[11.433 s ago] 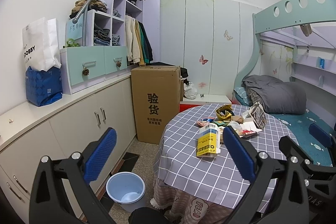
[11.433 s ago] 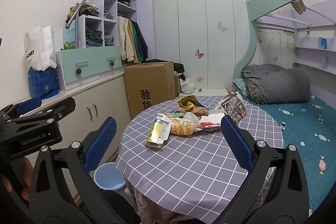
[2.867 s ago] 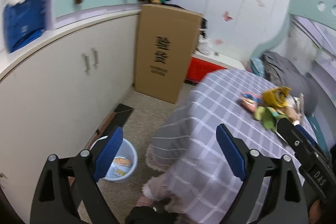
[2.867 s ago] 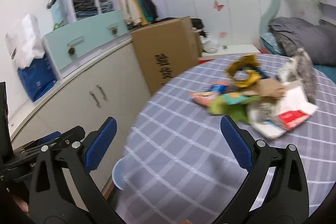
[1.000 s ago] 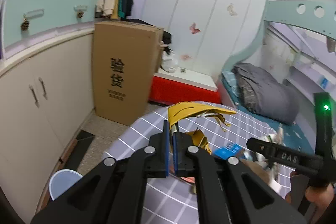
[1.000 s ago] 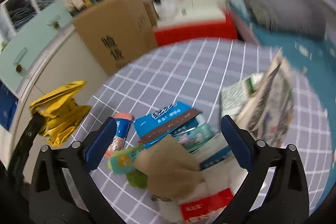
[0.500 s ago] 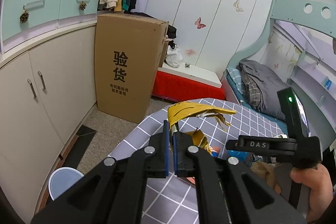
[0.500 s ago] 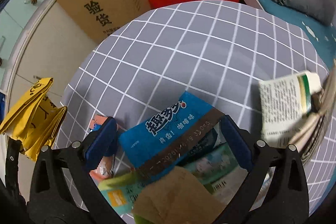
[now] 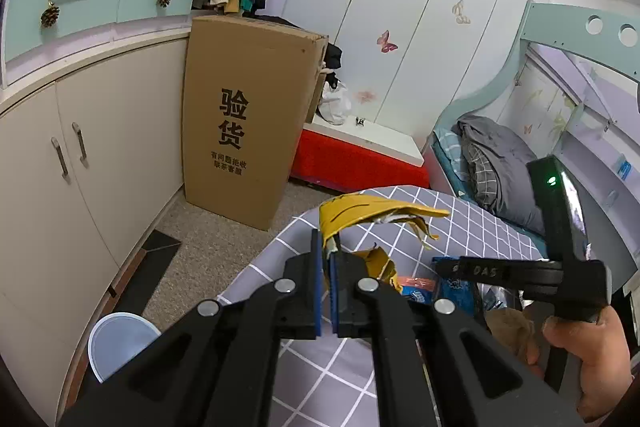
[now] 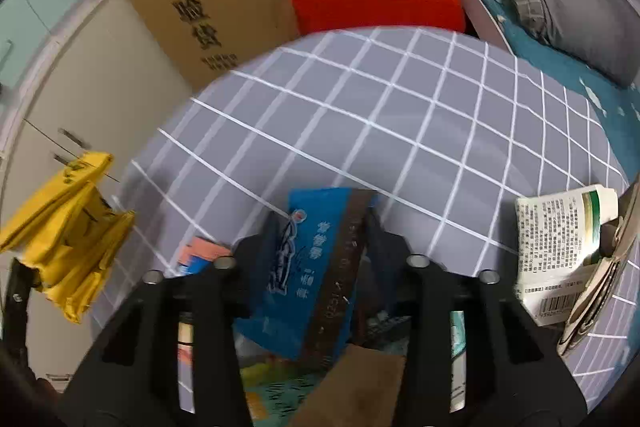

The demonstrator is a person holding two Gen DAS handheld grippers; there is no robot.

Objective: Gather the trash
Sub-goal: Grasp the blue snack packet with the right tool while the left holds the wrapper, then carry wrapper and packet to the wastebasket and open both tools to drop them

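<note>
My left claw (image 9: 327,269) is pinching the yellow wrapper (image 9: 362,211), held up above the table (image 9: 476,223) edge, with the bin (image 9: 116,341) down on the floor to its lower left. My right claw (image 10: 320,239) has closed around the blue packet (image 10: 316,259), sitting on the trash pile right under it

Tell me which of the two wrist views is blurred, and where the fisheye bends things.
Left wrist view: sharp, yellow wrapper crisp; cabinet front bows. Right wrist view: motion-blurred, blue snack bag print smeared; tablecloth grid lines curve.
</note>
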